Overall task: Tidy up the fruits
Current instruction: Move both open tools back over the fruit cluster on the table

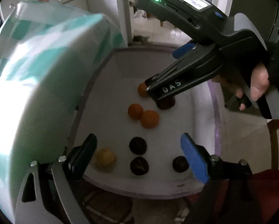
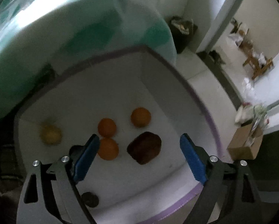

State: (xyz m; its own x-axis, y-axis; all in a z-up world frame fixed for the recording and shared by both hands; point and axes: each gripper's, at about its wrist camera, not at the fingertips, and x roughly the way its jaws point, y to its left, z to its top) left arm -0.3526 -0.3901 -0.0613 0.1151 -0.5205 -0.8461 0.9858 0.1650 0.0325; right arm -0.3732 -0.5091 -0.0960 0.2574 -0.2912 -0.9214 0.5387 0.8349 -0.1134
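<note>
**Getting the dark fruit the right way**

The dark fruit (image 2: 144,147) lies on the white tray (image 2: 106,93), near its middle. It sits right in front of the right gripper (image 2: 139,156), just ahead of the gap between the two blue pads (image 2: 192,158). Those pads are spread wide and hold nothing. In the left view, the right gripper (image 1: 154,95) hangs right over this fruit, with its tips close above it.

I think the step now is to pick this dark fruit up. To do it well, the gripper should come straight down so one pad goes on each side of the fruit. Then it should close slowly. The fruit looks soft, so a hard squeeze may squash it.

Two orange fruits touch each other just to the left. The nearer orange fruit (image 2: 108,149) is very close to the left pad, so that pad could bump it and make it roll. A third orange fruit (image 2: 140,117) sits farther back, and a yellow fruit (image 2: 51,134) lies well off to the left.

The left gripper (image 1: 139,156) is wide open too and holds nothing. It hangs over three more dark round fruits (image 1: 137,145) at the near edge of the tray. It should keep out of the way. A big green and white cover (image 1: 37,74) stands beside the tray.
</note>
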